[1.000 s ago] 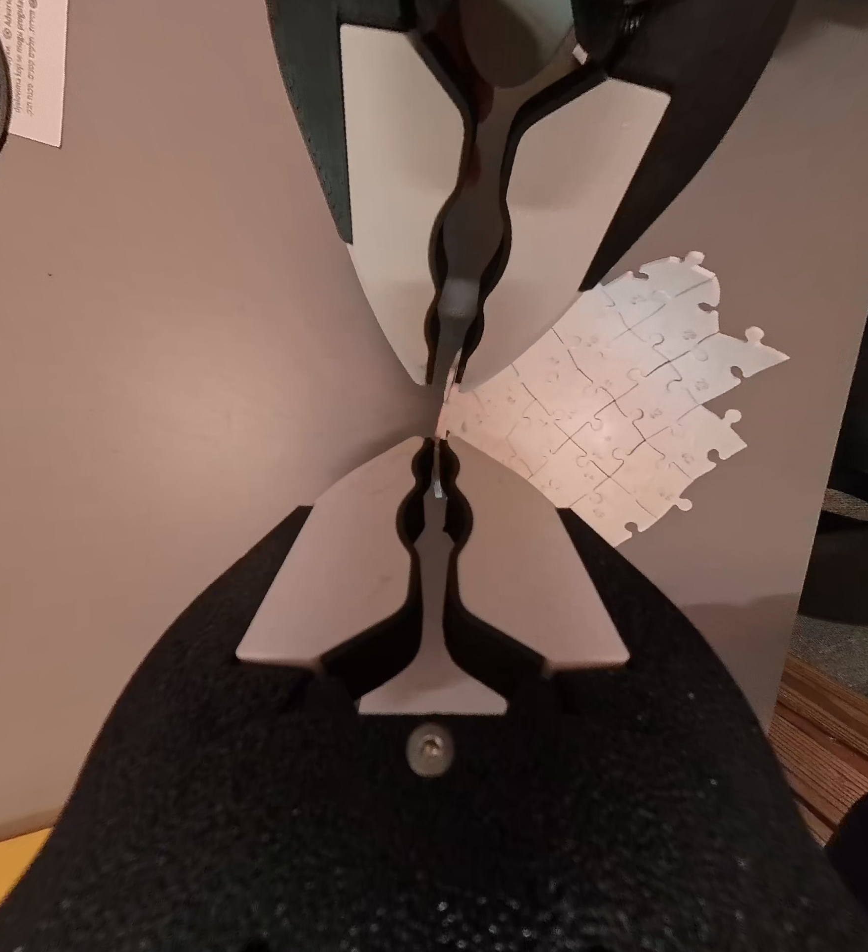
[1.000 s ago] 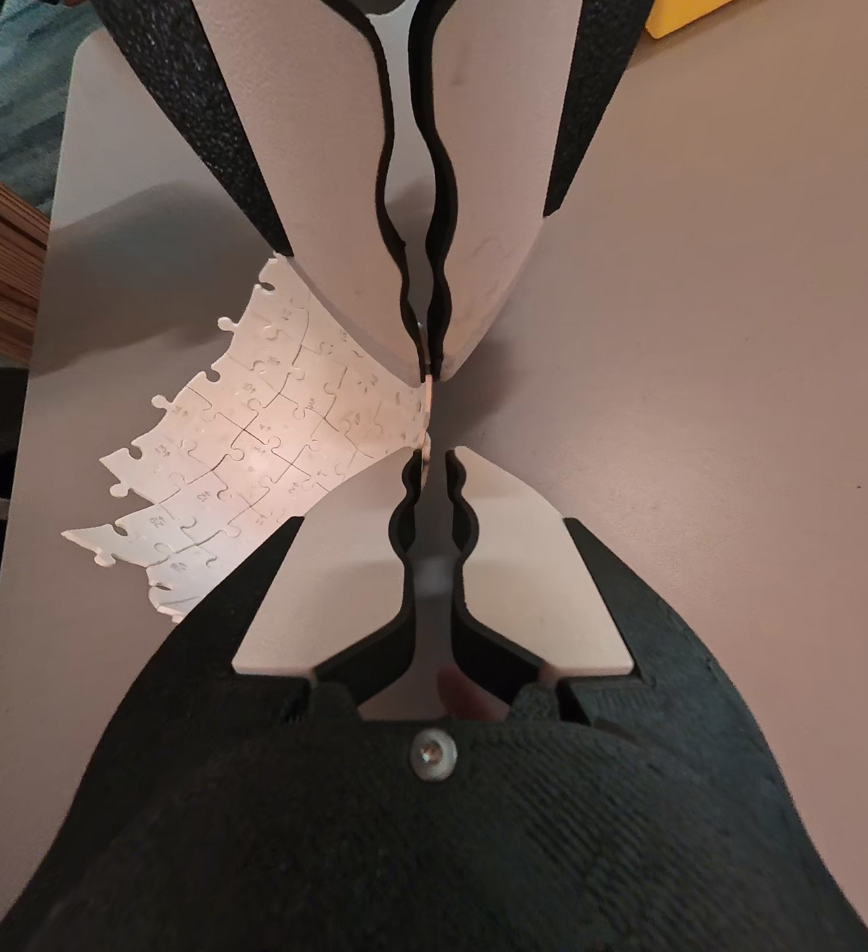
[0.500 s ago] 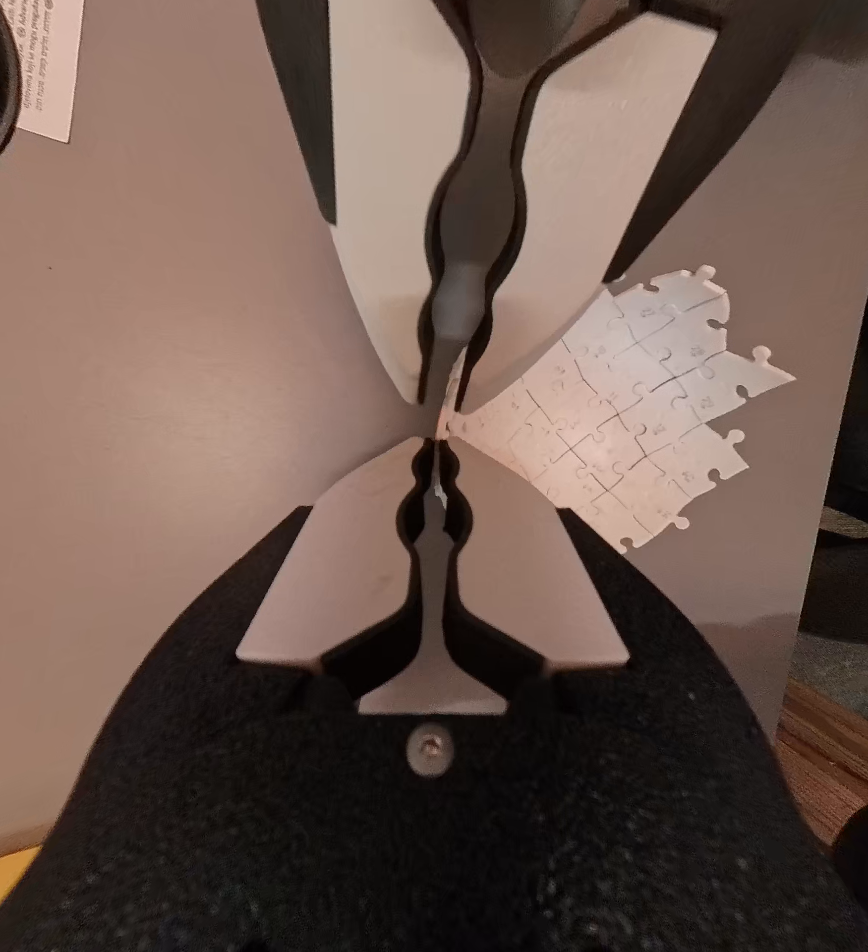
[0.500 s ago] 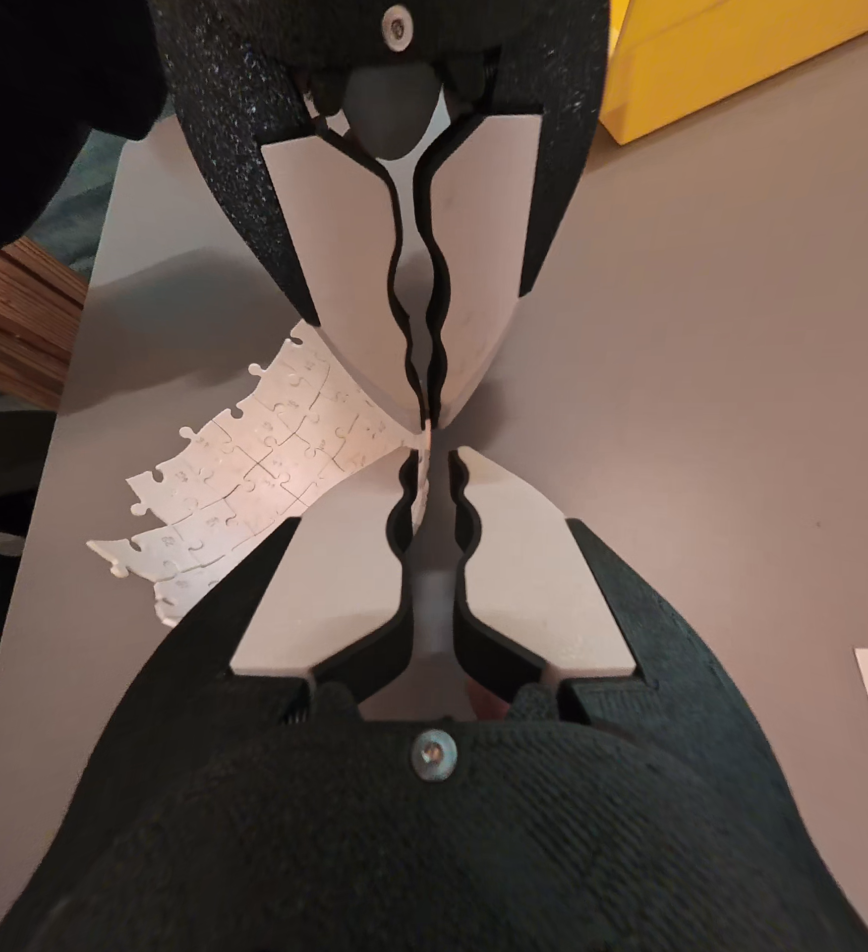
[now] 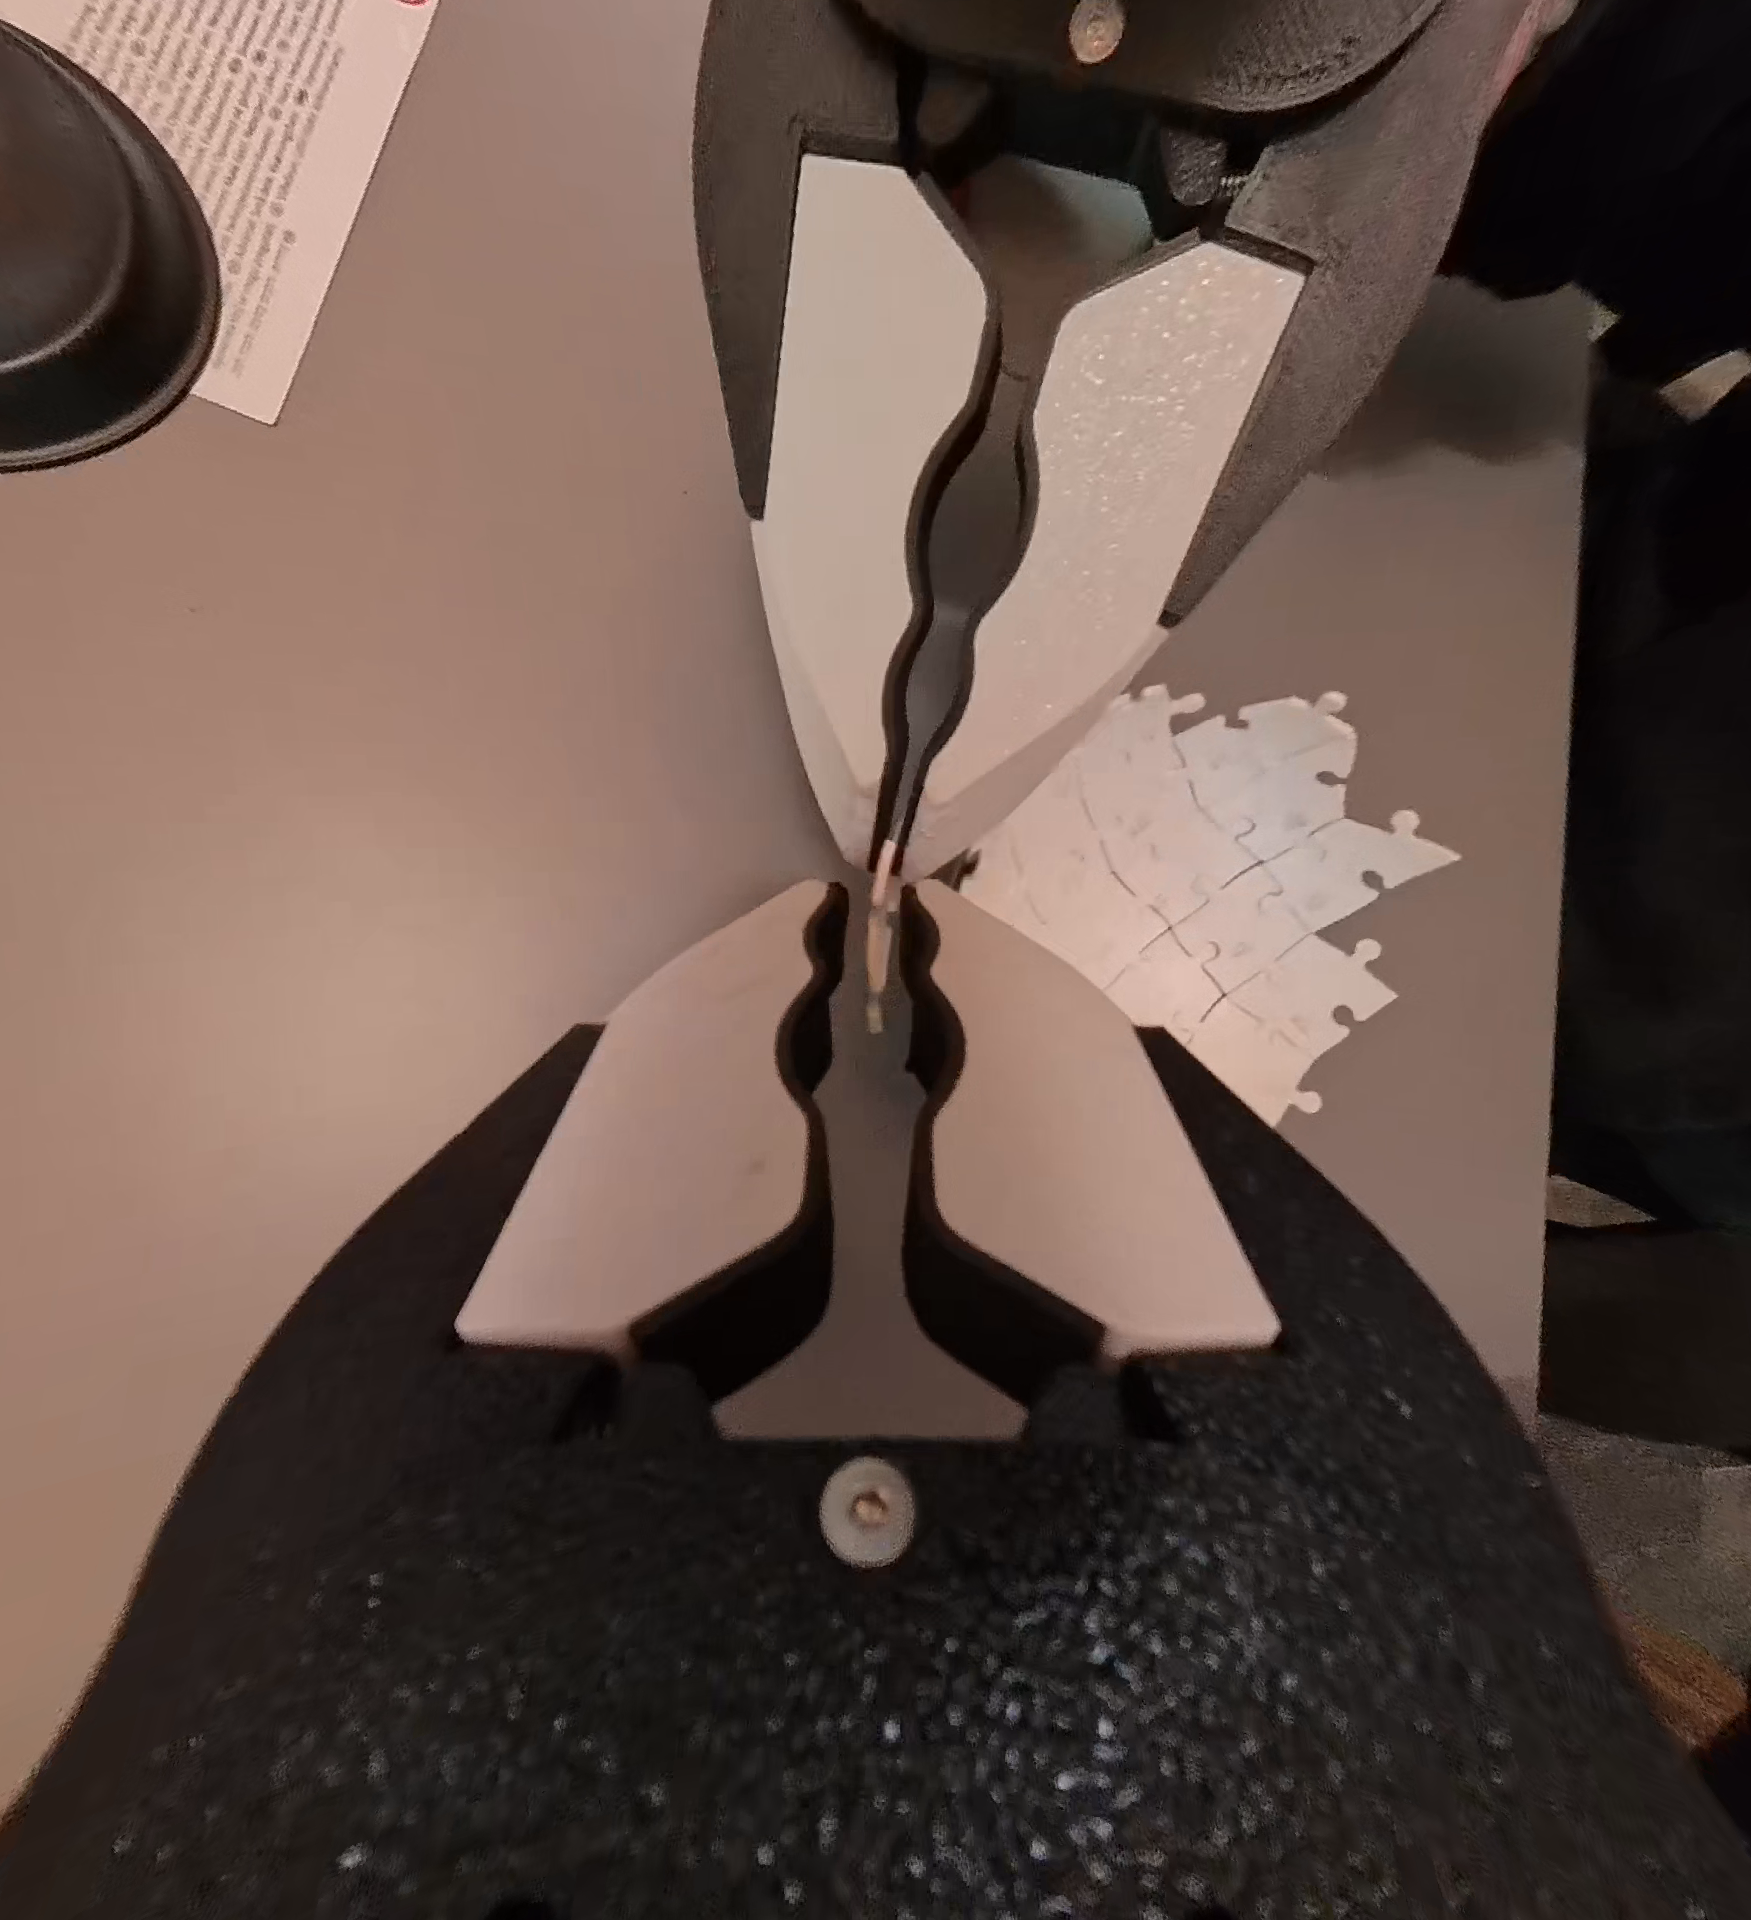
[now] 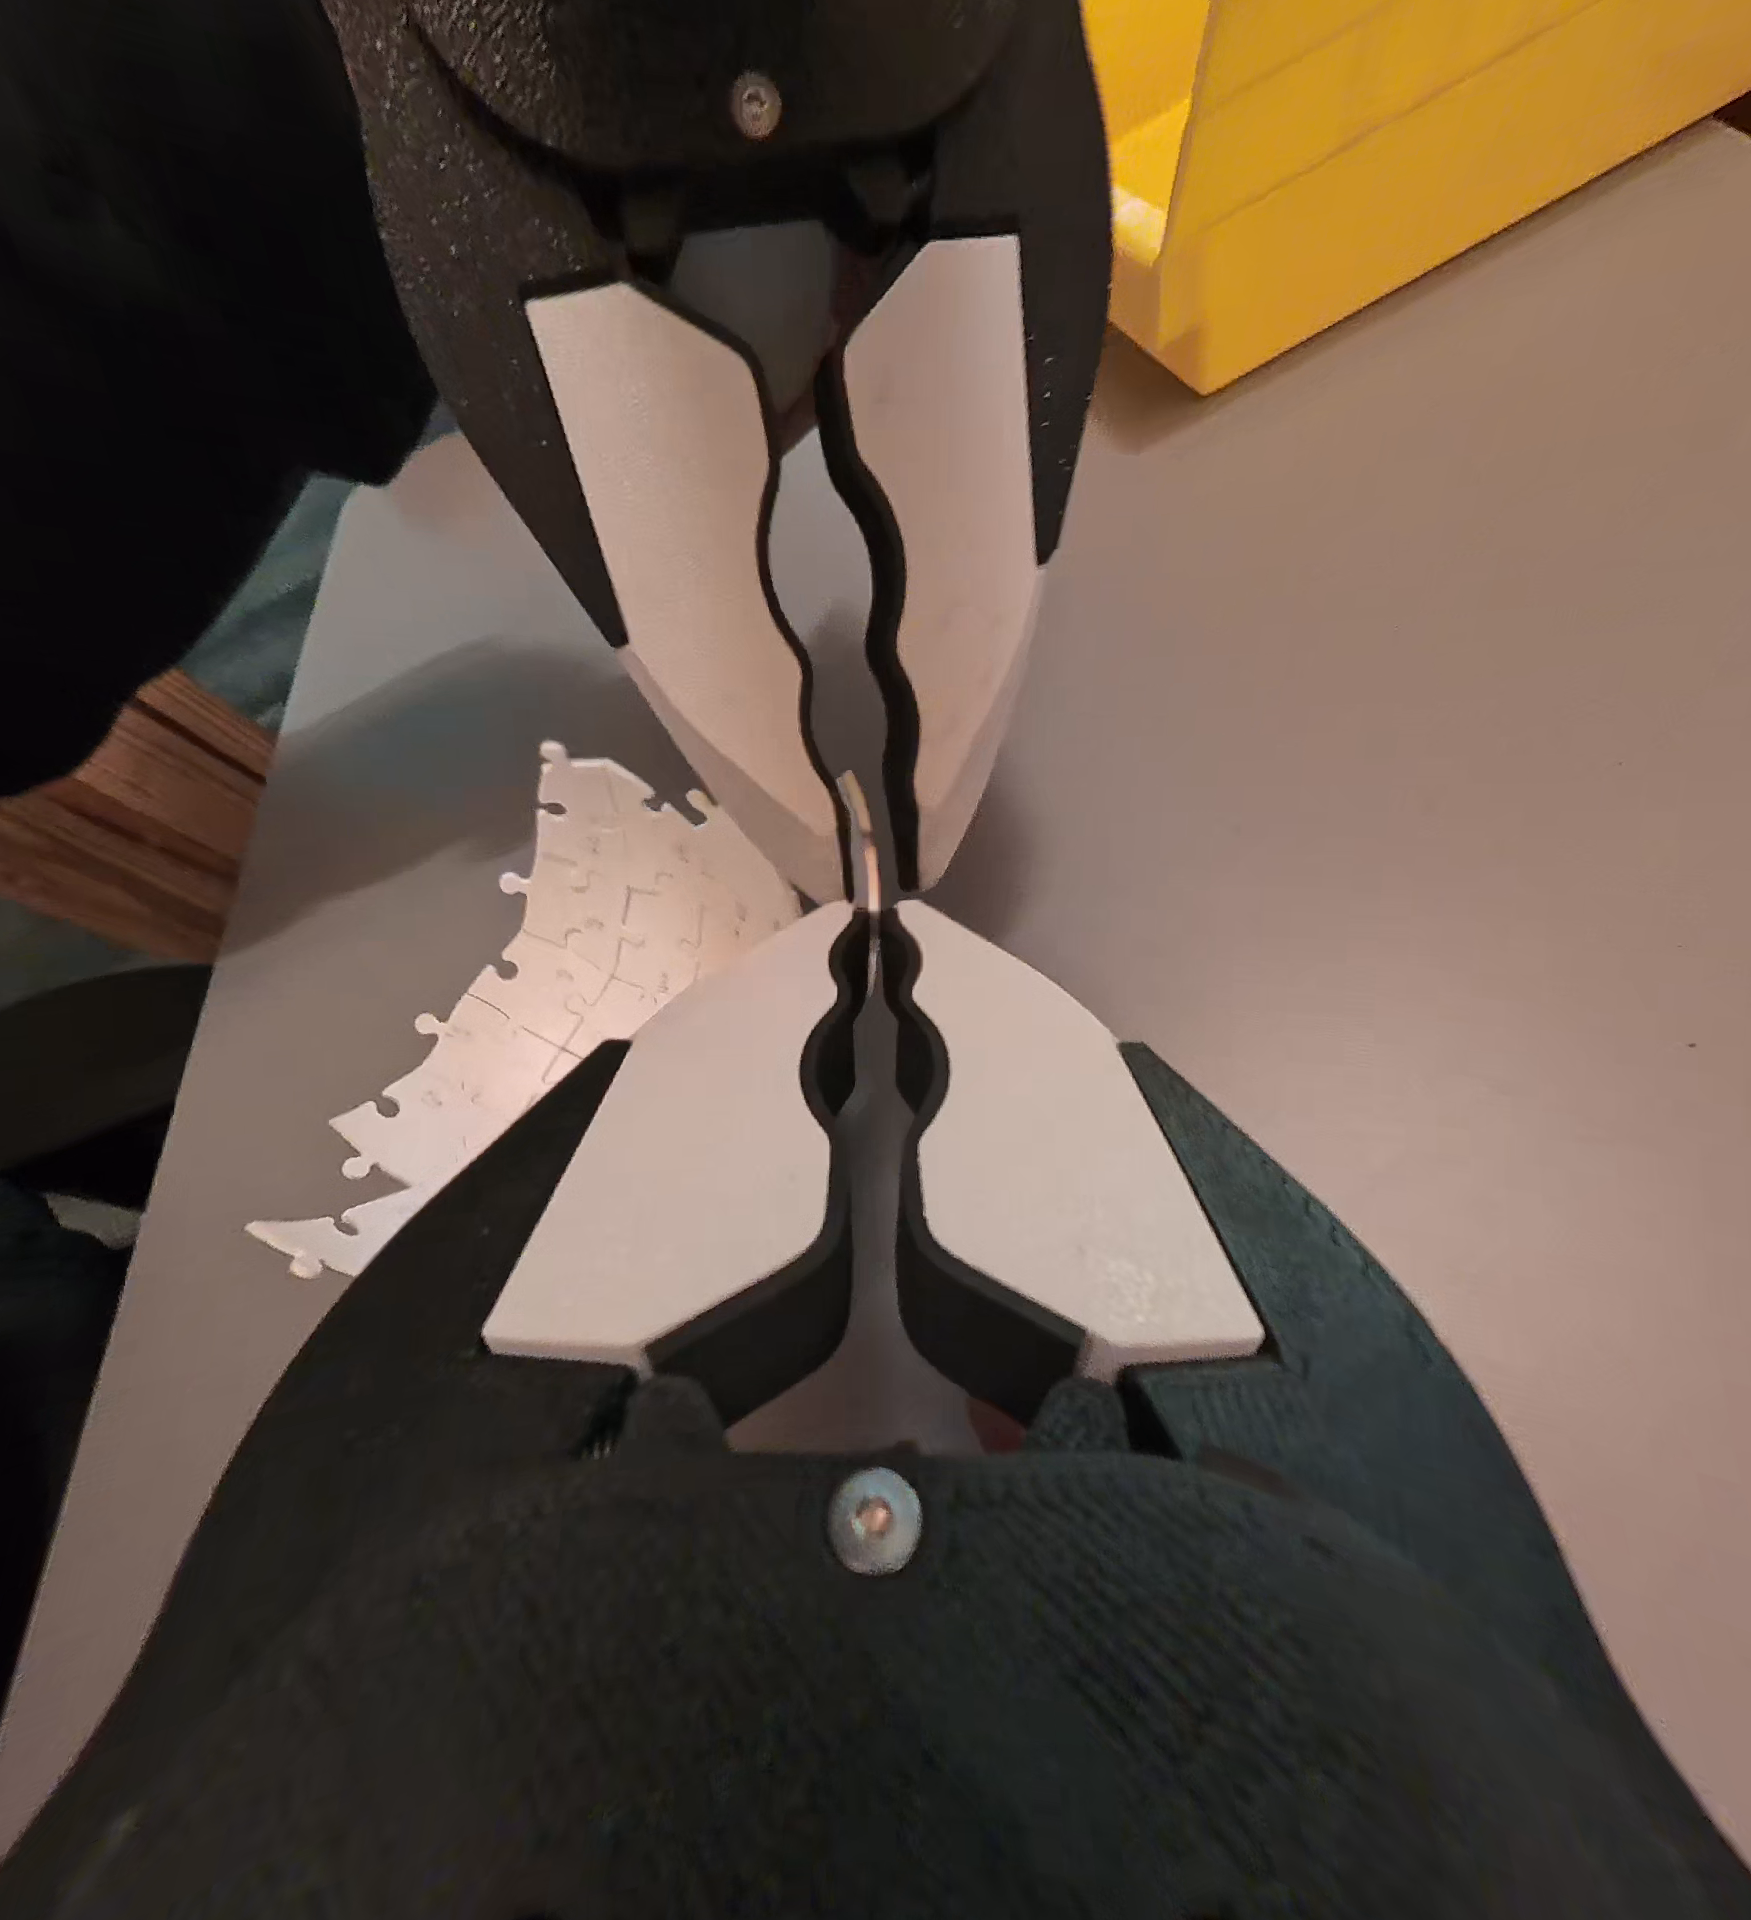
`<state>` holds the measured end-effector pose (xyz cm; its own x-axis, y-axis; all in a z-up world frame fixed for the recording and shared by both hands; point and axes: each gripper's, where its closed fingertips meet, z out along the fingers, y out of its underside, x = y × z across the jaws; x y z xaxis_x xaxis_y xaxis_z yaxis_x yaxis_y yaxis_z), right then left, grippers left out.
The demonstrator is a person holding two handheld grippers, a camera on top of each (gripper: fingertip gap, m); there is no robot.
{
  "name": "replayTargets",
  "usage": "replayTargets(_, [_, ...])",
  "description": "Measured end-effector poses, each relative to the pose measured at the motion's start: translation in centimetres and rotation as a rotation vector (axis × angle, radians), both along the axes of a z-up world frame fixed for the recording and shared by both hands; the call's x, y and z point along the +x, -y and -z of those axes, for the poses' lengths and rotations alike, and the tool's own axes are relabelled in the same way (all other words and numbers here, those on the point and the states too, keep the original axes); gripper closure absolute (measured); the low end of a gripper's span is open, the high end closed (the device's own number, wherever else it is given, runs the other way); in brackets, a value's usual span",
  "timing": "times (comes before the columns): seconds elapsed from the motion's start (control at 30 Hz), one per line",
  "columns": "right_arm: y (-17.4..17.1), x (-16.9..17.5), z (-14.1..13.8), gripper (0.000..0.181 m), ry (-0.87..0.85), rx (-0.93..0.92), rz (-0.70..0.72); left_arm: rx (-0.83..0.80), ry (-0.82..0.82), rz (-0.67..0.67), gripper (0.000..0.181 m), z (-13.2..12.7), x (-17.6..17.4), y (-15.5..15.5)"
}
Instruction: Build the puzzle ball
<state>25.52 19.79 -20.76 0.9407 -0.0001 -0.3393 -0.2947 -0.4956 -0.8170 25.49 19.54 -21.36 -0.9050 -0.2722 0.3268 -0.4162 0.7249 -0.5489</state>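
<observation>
A thin white puzzle piece (image 5: 881,935) stands edge-on between the two grippers, which meet tip to tip above the grey table (image 5: 383,831). My right gripper (image 6: 873,914) is shut on the piece (image 6: 866,831). My left gripper (image 5: 876,899) has its jaws a narrow gap apart around the same piece. A curved white section of joined puzzle pieces (image 5: 1214,883) lies on the table beside the tips, also in the right wrist view (image 6: 590,935). I cannot tell whether the held piece joins it.
A black round object (image 5: 19,229) sits on a white printed sheet (image 5: 268,187) at the far left. A yellow box (image 6: 1422,156) stands behind the left gripper. The table edge (image 5: 1567,727) runs close beside the puzzle section, with wood floor (image 6: 123,831) below. Only a small space, under 4 cm, lies between the two pairs of fingers. From either gripper's tips it is about 20 centimeters to the black round object (image 5: 19,229).
The right gripper's jaws have closed onto the piece. The left gripper's jaws have parted slightly. Both cameras now show more of the opposite gripper's body.
</observation>
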Motion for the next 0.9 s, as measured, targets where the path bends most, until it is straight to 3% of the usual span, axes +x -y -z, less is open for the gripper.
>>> replayTargets(0.5, [-0.2, 0.8, -2.4, 0.179, -0.112, 0.186, 0.098, -0.139, 0.019, -0.07, 0.178, -1.9, 0.5, 0.0])
replayTargets(0.9, [0.1, 0.5, -2.8, 0.177, -0.094, 0.168, 0.065, -0.111, 0.098, -0.055, 0.179, -2.6, 0.5, -0.4])
